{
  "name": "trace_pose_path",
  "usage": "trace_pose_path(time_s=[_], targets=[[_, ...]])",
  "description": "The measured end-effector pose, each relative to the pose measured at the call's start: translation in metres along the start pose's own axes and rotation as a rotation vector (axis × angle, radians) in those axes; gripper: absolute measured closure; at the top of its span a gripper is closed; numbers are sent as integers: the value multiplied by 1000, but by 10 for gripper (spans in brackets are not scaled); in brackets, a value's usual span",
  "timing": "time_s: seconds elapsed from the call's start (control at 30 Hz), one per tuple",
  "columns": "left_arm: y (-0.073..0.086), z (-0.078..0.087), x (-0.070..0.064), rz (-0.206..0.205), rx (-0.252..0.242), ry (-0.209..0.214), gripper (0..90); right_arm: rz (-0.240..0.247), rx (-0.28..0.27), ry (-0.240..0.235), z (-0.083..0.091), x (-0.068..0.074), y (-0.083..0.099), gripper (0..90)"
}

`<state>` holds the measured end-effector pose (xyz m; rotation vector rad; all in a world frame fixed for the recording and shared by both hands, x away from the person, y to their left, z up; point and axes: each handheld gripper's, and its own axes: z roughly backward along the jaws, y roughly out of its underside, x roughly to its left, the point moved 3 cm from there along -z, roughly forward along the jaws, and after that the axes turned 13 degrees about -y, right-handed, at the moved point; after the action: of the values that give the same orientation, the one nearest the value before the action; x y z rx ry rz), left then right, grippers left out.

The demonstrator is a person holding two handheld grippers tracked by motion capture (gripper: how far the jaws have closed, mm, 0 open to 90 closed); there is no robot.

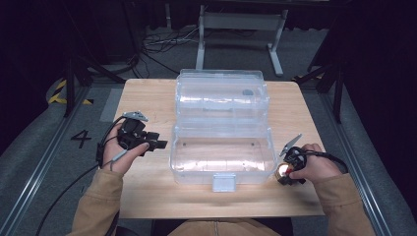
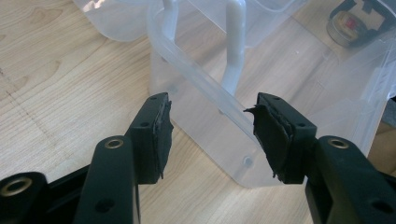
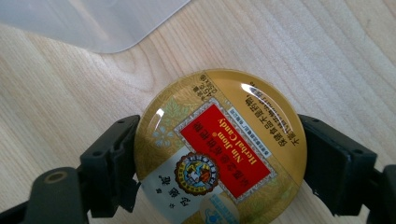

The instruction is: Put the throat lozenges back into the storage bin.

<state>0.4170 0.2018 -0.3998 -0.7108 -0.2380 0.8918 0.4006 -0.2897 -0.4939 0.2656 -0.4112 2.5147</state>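
The right gripper (image 3: 219, 163) clamps a candy tin (image 3: 219, 149), its label readable up close; the left gripper (image 2: 210, 135), jaws wide, faces the clear box (image 2: 261, 93).

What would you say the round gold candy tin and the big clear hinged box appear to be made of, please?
The round gold candy tin looks like printed metal with a glossy lacquered lid: bright highlights curve along its rim, though coated plastic cannot be excluded. The big clear hinged box seems to be moulded, slightly frosted plastic: the wooden table shows through its walls. The right gripper grips the tin.
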Motion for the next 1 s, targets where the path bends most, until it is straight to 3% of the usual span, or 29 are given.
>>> trace_pose_path(time_s=[0.43,0.53,1.0], targets=[[0,-1,0,11,-1,0,465,-9,-3,6,0,0,-1,198],[1,-1,0,14,1,0,465,-34,-8,5,0,0,0,199],[1,-1,2,18,0,-2,465,-62,-79,2,12,4,-2,200]])
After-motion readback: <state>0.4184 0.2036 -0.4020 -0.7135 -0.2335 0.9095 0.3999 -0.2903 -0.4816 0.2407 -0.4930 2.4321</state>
